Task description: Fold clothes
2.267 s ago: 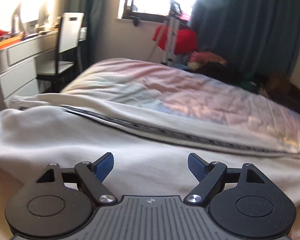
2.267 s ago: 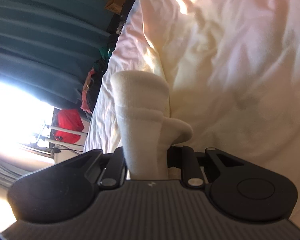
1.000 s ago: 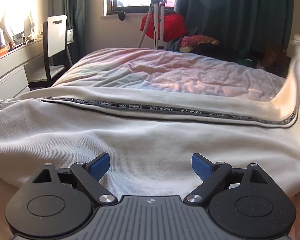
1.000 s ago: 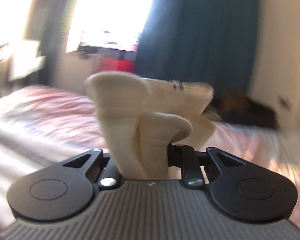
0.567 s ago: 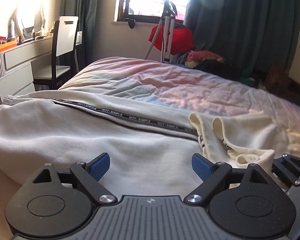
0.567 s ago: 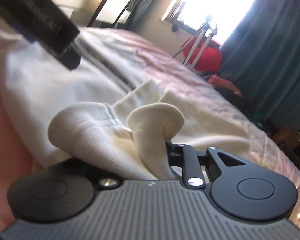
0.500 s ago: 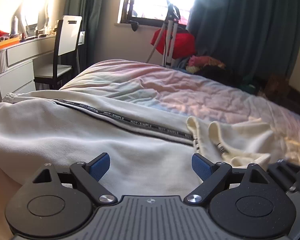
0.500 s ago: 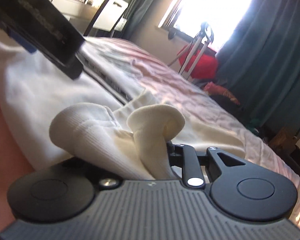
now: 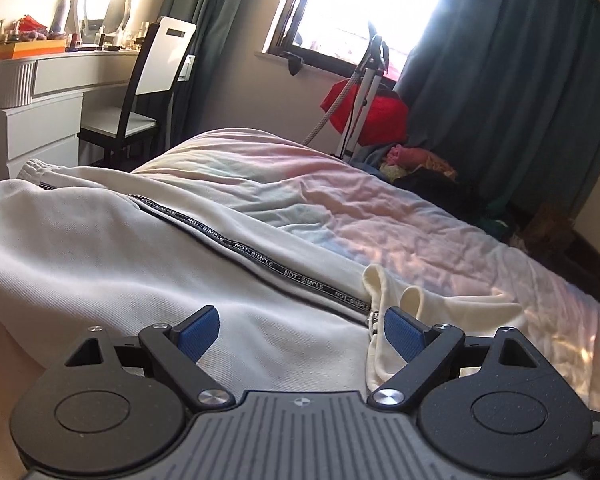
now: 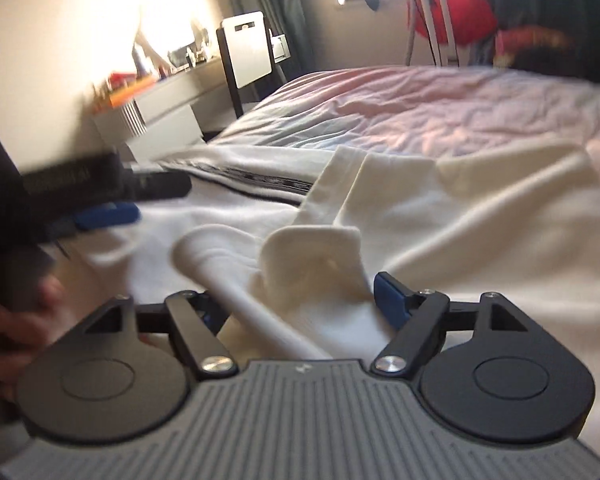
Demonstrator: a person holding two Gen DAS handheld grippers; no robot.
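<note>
The cream trousers (image 9: 112,264) lie spread across the near side of the bed (image 9: 340,208), waistband at the far left, the black lettered stripe (image 9: 260,260) running diagonally toward the right, and the leg end with its ribbed cuff (image 10: 316,256) doubled back onto the rest at the near right. The right gripper (image 10: 296,304) has just been opening its jaws; they now stand apart with the cuff loose between them, no pad visibly pressing on it. The left gripper (image 9: 300,328) hovers low over the trouser body with jaws wide and nothing in them. The main risk, as I judge it, is that the fold will not stay: the cuff sits bunched and curled rather than flat, so it could spring or slide off the layer below once the right gripper pulls away. A finger could also snag the rib on the way out and drag the leg askew. The two grippers are close together, the left showing at the left edge of the right wrist view, so a careless retreat might bump it or rumple the flat cloth.
</note>
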